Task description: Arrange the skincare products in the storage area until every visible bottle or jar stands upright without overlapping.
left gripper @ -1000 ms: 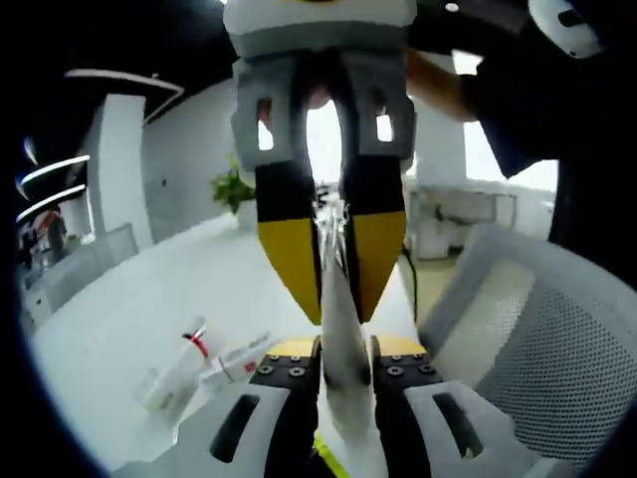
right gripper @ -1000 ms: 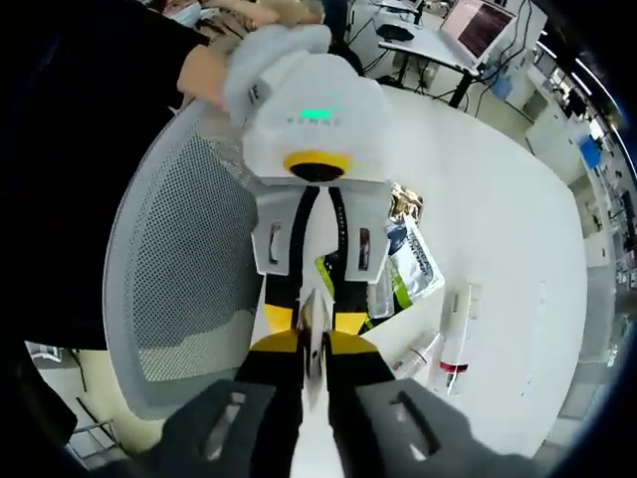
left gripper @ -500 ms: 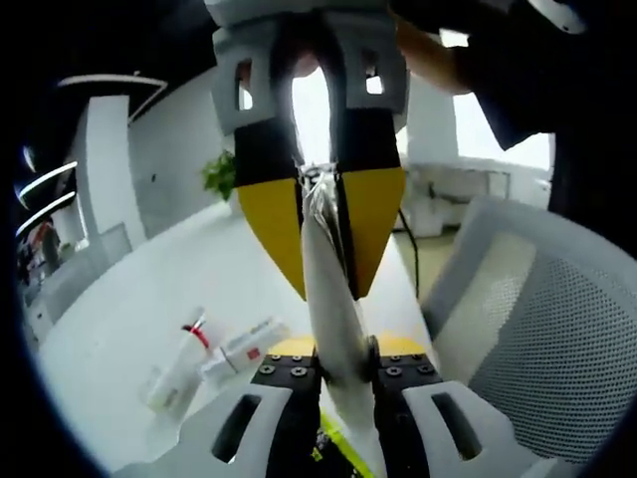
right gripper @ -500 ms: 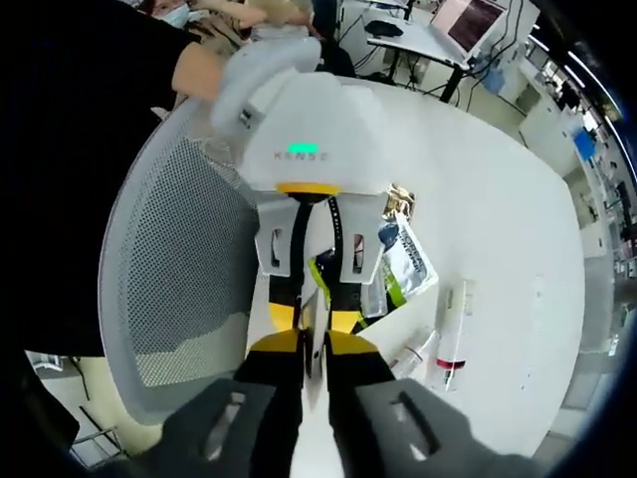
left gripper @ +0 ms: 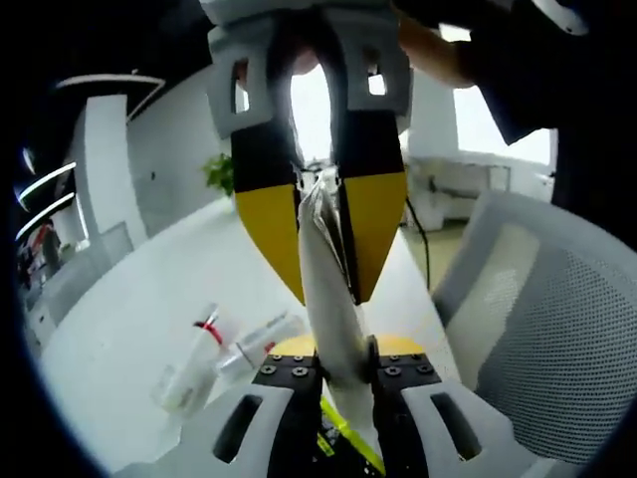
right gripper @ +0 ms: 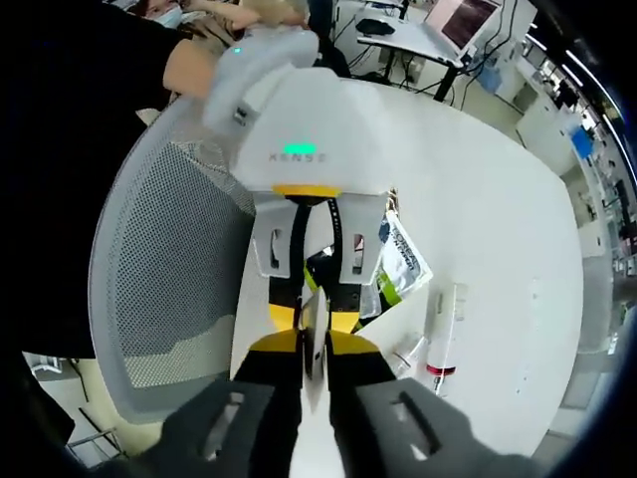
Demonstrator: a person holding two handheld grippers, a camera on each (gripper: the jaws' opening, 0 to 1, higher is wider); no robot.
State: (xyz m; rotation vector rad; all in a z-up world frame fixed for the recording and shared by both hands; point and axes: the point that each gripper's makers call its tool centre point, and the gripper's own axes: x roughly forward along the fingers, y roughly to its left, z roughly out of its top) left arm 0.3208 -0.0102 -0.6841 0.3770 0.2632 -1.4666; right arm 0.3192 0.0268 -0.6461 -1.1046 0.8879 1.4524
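2 grippers pinch 1 thin white sachet [left gripper: 333, 309] between them: my left gripper [left gripper: 340, 373] and right gripper [right gripper: 315, 349] are both clamped on it, its long axis running jaw to jaw. Other tubes [left gripper: 224, 349] lie flat on the white table [left gripper: 129, 319].

Office: desks [right gripper: 418, 40], laptop [right gripper: 478, 22], mesh chair [right gripper: 169, 259]

At the bottom centre of the frame my left gripper [left gripper: 338, 370] has its jaws clamped on a thin white sachet [left gripper: 326, 299] that runs up the middle. From the top, the right gripper [left gripper: 320, 269], yellow-tipped, pinches the same sachet's upper end. Lower left, two white tubes [left gripper: 224, 351] with red markings lie flat on the white table [left gripper: 129, 319]. A mesh chair [left gripper: 542, 349] sits at the right.
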